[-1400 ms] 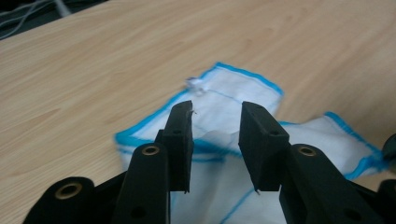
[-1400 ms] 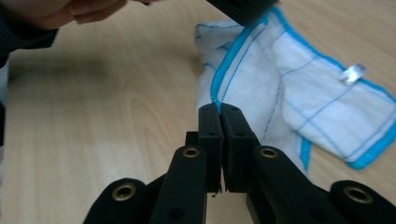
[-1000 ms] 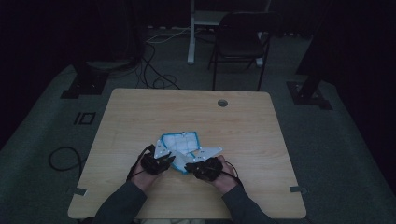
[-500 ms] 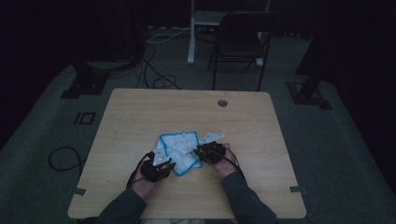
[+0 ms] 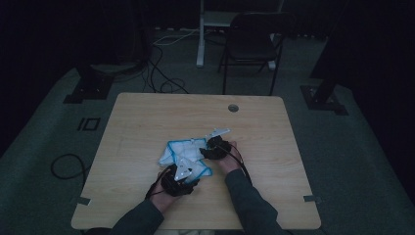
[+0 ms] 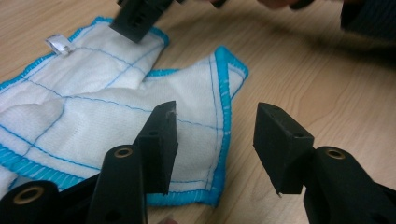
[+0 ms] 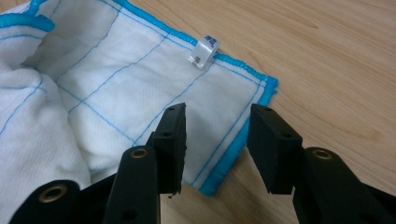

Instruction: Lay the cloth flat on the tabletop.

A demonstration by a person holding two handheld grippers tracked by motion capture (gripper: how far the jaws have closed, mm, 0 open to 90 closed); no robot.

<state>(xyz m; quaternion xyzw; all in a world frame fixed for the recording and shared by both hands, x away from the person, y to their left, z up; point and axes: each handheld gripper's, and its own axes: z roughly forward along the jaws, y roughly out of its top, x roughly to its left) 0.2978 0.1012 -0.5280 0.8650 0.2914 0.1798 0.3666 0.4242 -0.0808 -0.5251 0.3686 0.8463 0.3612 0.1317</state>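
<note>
I count one cloth [image 5: 185, 152], white with a blue hem, lying near the middle of the desk [image 5: 147, 122], a little toward the near edge. It carries one small white tag [image 7: 204, 52] sewn at its hem. I hold two grippers, one per hand: my left gripper [image 6: 215, 135] and my right gripper [image 7: 215, 140], each with two black jaws. The desk has one round grommet hole [image 5: 233, 107] near its far edge. Beyond the far edge I count one dark chair [image 5: 254, 44] on the floor.

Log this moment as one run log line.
left gripper: open, jaws just opening, over cloth corner | right gripper: open, just opening, over tag-side hem | cloth: crumpled on table
</note>
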